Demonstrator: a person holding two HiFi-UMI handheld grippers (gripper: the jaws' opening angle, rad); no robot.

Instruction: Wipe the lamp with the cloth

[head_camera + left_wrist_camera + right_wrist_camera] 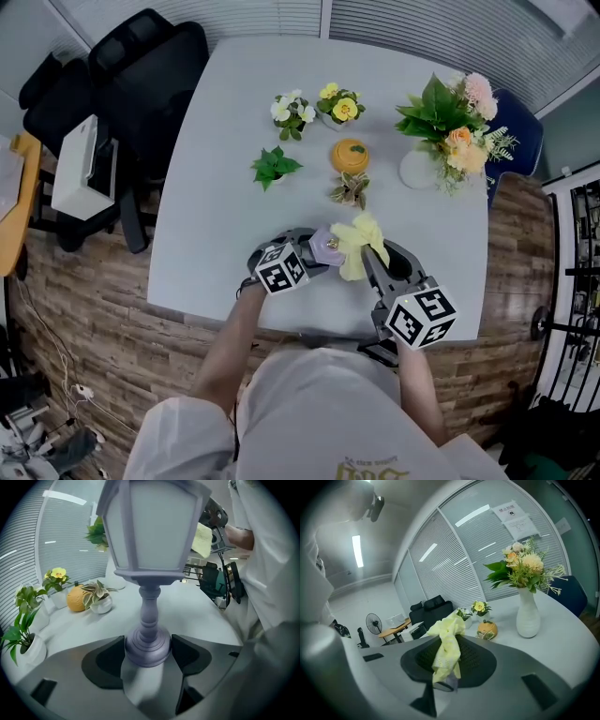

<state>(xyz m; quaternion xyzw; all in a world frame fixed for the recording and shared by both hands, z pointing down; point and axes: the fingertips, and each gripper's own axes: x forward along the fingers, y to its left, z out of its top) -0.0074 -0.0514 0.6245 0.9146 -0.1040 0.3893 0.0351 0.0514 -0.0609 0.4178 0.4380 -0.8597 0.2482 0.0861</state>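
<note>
Left gripper (148, 654) clamps pale-purple lantern lamp (149, 536) by its round base, long axis pointing out along the jaws; right gripper (446, 679) pinches crumpled yellow cloth (448, 641); white vase (417, 170), upper right, holds flowers (450, 117).

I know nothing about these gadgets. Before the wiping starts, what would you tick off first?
1. Hold of the left gripper on the base of the pale purple lantern-shaped lamp: ok.
2. Clamp of the right gripper on the yellow cloth: ok.
3. Loose cloth hanging free beyond the jaws: ok.
4. Cloth touching the lamp's shade: cannot tell; they are close.
5. Nearest small pot of striped leaves clear of both grippers: ok.
</note>
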